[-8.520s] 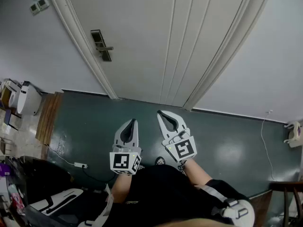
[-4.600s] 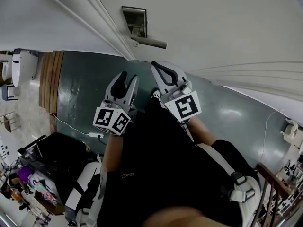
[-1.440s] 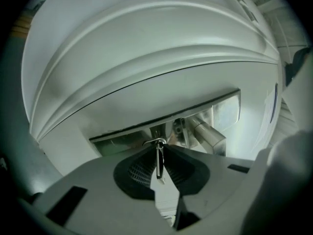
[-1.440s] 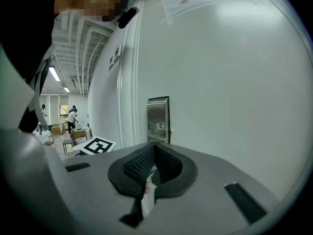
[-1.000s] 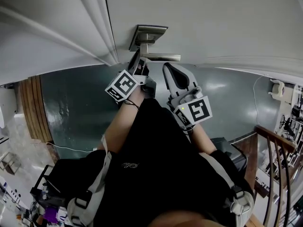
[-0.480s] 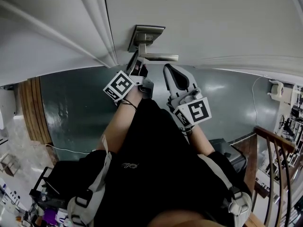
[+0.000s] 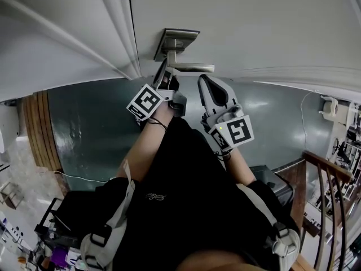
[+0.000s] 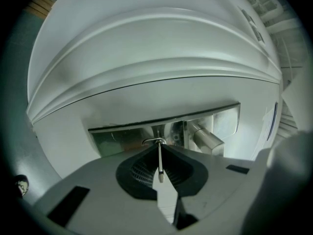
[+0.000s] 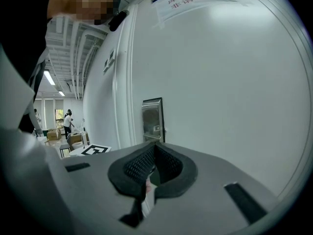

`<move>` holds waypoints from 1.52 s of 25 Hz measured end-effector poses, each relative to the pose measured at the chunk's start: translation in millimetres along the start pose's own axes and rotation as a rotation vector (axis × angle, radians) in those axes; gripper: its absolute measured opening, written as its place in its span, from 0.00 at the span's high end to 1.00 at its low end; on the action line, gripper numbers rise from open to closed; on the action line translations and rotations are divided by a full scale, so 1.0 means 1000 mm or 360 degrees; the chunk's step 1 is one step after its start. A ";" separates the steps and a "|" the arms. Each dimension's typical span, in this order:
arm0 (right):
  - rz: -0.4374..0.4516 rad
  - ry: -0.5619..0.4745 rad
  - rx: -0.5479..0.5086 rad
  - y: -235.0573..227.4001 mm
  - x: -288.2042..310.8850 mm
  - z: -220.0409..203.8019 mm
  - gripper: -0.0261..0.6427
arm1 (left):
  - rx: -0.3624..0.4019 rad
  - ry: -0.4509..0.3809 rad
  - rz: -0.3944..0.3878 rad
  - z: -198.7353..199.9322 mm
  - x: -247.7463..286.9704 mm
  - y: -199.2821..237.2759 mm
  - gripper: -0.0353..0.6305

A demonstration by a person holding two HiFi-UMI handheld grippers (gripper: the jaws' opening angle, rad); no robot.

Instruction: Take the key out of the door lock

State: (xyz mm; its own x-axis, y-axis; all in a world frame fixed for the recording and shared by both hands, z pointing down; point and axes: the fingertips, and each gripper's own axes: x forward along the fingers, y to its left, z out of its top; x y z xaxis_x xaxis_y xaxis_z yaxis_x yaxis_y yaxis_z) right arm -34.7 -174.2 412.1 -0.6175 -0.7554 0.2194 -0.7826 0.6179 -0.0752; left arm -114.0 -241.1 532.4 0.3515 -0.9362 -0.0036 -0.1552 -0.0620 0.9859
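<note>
White panelled door (image 7: 254,27) fills the upper half of the head view, over a dull grey-green floor (image 7: 96,117). At twelve o'clock from my left gripper (image 7: 164,78) sits the brushed-steel lock plate (image 7: 176,40), and its straight steel lever handle (image 7: 194,68) reaches toward three o'clock. My left jaws have just been closing and are now clenched on the thin silver key (image 8: 160,159). It stands edge-on between the black ribbed pads, and its far end meets the plate at nine o'clock from the handle's stem. My right gripper (image 7: 204,81) hangs just beside the left one, at its three o'clock, below the handle and apart from the door. Its jaws are pressed together at the tips with nothing between them.
</note>
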 end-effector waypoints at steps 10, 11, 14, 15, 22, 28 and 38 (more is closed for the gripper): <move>-0.0001 0.0002 0.0003 -0.001 0.003 -0.001 0.95 | 0.0008 0.0021 -0.0035 -0.003 -0.005 0.001 0.89; 0.0000 0.0001 0.0004 0.000 0.003 -0.001 0.95 | 0.0010 0.0021 -0.0036 -0.003 -0.006 0.000 0.89; 0.0002 0.0002 0.0003 0.002 0.002 -0.001 0.95 | 0.0011 0.0021 -0.0039 -0.002 -0.007 0.000 0.89; 0.0003 0.0004 0.0003 0.003 0.001 -0.002 0.95 | 0.0012 0.0022 -0.0040 -0.002 -0.007 0.001 0.89; 0.0005 0.0002 0.0002 0.003 -0.004 -0.004 0.95 | -0.0006 0.0020 -0.0025 -0.002 -0.007 0.001 0.89; -0.0006 0.0008 0.0008 -0.001 -0.007 -0.008 0.95 | 0.0008 0.0018 0.0008 -0.003 -0.010 0.001 0.89; 0.0003 0.0000 0.0010 -0.001 -0.011 -0.009 0.95 | -0.0009 0.0002 0.0009 -0.003 -0.011 0.002 0.89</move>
State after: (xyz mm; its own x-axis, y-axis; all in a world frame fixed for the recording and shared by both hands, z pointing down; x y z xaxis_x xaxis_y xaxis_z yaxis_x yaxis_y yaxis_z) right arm -26.2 -164.3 418.8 -0.6190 -0.7542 0.2192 -0.7819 0.6180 -0.0816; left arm -115.5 -229.6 535.4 0.3519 -0.9360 0.0020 -0.1516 -0.0549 0.9869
